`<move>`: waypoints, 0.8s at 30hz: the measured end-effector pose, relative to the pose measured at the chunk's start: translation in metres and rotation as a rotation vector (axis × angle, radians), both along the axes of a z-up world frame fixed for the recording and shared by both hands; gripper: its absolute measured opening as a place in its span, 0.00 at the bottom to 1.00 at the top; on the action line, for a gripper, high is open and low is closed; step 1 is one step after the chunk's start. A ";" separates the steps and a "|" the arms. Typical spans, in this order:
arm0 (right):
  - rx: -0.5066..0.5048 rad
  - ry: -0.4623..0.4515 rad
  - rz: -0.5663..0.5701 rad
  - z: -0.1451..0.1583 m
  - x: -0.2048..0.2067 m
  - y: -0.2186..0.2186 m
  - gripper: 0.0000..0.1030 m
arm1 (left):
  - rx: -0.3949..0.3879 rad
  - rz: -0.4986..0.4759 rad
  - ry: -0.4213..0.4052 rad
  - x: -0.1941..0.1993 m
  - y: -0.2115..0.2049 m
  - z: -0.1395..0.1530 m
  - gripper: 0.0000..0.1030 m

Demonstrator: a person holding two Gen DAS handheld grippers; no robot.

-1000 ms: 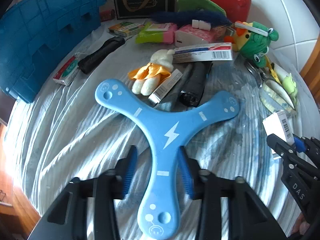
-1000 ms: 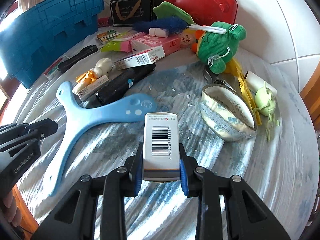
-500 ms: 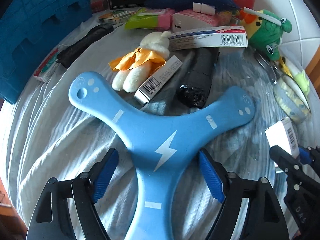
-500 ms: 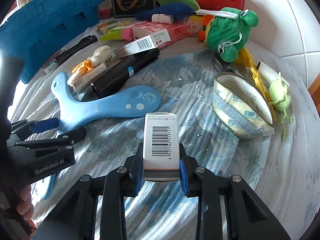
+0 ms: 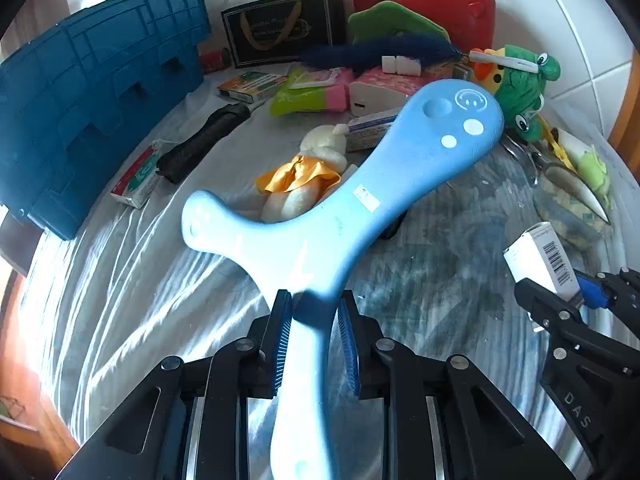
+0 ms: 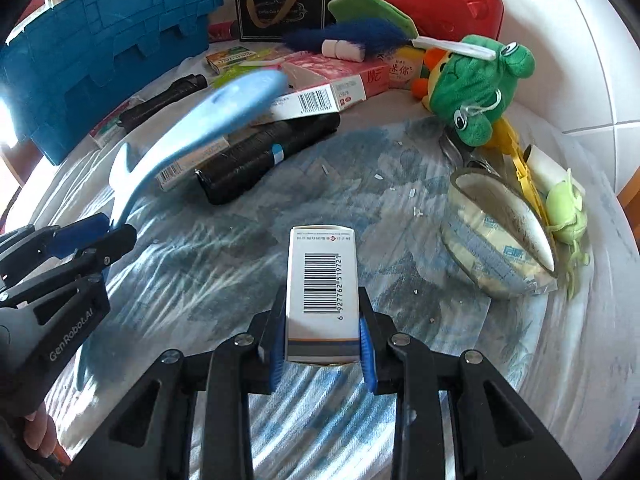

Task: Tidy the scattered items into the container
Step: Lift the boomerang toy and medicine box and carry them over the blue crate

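The left gripper (image 5: 314, 334) is closed on one arm of the blue boomerang (image 5: 360, 196), its ribbed blue pads pressed against both sides, and the toy is off the cloth and tilted, its smiley-marked tip raised toward the green frog plush (image 5: 520, 88) (in the right wrist view that tip is a blur). The right gripper (image 6: 323, 330) is clamped on a small white box (image 6: 322, 288) with a barcode on top, held above the blue-patterned cloth (image 6: 360, 168). The blue crate (image 5: 88, 100) stands at the far left edge of the cloth, well apart from both held things. Lying on the cloth between them are a black flashlight (image 5: 202, 142), a small doll in an orange dress (image 5: 308, 172), a black roll (image 6: 264, 156) and a roll of tape (image 6: 496, 248) near the frog.
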State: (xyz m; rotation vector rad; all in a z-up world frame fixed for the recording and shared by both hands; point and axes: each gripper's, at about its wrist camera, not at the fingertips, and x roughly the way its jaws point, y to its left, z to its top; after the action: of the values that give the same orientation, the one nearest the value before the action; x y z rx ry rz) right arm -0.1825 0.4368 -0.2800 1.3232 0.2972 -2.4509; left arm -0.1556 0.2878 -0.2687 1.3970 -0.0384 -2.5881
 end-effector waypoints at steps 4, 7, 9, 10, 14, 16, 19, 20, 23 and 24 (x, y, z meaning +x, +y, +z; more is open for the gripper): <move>-0.005 0.024 0.004 0.012 0.004 -0.001 0.29 | -0.020 0.011 0.015 0.007 -0.001 0.007 0.19; -0.010 0.045 0.008 0.022 0.007 0.001 0.29 | -0.038 0.025 0.039 0.008 -0.003 0.017 0.15; -0.017 0.060 0.011 0.031 0.007 0.000 0.29 | -0.050 0.033 0.057 0.008 -0.003 0.026 0.12; -0.021 0.069 0.012 0.035 0.007 0.000 0.29 | -0.054 0.036 0.067 0.007 -0.004 0.030 0.12; -0.035 0.106 0.022 0.055 0.006 -0.003 0.29 | -0.072 0.050 0.125 0.007 -0.007 0.055 0.09; -0.040 0.129 0.029 0.067 0.007 -0.005 0.29 | -0.068 0.060 0.151 0.006 -0.011 0.067 0.08; -0.048 0.167 0.047 0.087 0.008 -0.009 0.29 | -0.064 0.078 0.190 0.007 -0.017 0.086 0.08; -0.051 0.180 0.054 0.093 0.008 -0.011 0.29 | -0.062 0.085 0.201 0.008 -0.019 0.091 0.08; -0.059 0.216 0.078 0.113 0.008 -0.019 0.29 | -0.056 0.106 0.232 0.009 -0.026 0.108 0.08; -0.061 0.229 0.089 0.119 0.008 -0.023 0.29 | -0.054 0.113 0.241 0.010 -0.028 0.114 0.08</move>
State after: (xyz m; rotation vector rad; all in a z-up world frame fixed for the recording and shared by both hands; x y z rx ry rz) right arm -0.1747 0.4140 -0.1609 0.9839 0.3274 -2.5166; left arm -0.1455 0.2601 -0.1551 1.0297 0.0056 -2.6197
